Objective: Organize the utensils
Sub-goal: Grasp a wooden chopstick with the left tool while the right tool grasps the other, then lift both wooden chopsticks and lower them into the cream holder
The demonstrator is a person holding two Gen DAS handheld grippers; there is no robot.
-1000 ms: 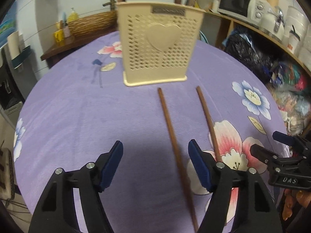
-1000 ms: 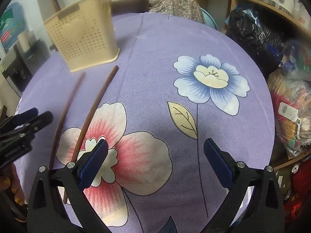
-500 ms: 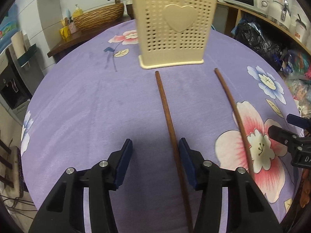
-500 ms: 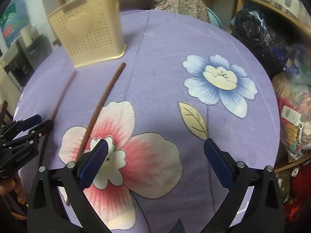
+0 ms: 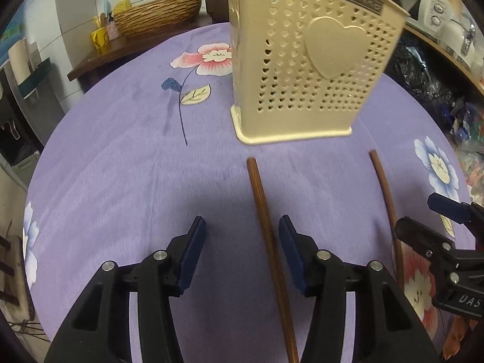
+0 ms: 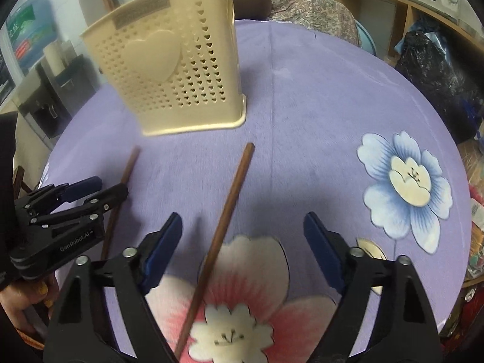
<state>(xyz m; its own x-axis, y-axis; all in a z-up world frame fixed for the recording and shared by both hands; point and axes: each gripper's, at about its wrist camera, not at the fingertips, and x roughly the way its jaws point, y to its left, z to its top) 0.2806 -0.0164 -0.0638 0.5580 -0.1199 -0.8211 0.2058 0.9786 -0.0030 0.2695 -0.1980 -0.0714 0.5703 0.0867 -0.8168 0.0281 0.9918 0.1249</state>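
Two brown wooden chopsticks lie on the purple flowered tablecloth in front of a cream perforated utensil holder [image 5: 311,69] with a heart on its face. The left chopstick [image 5: 266,224] runs between the fingers of my left gripper [image 5: 240,251], close to the right pad; that gripper is open and holds nothing. The right chopstick [image 6: 224,227] lies between the fingers of my right gripper [image 6: 242,245], which is wide open. In the left wrist view the right chopstick [image 5: 387,199] shows beside the right gripper's fingers [image 5: 423,236]. The holder [image 6: 172,72] also shows in the right wrist view, as does the left chopstick [image 6: 127,169].
The round table's cloth [image 5: 121,151] reaches to an edge near both grippers. A wicker basket [image 5: 157,15] and small containers sit on a shelf behind. Black bags [image 6: 429,69] and shelves with appliances stand to the right. A person's hand [image 6: 27,299] holds the left gripper.
Both grippers have moved forward and lower toward the holder. The left one has narrowed around the left chopstick. The right one has shifted left, so the right chopstick now lies between its fingers.
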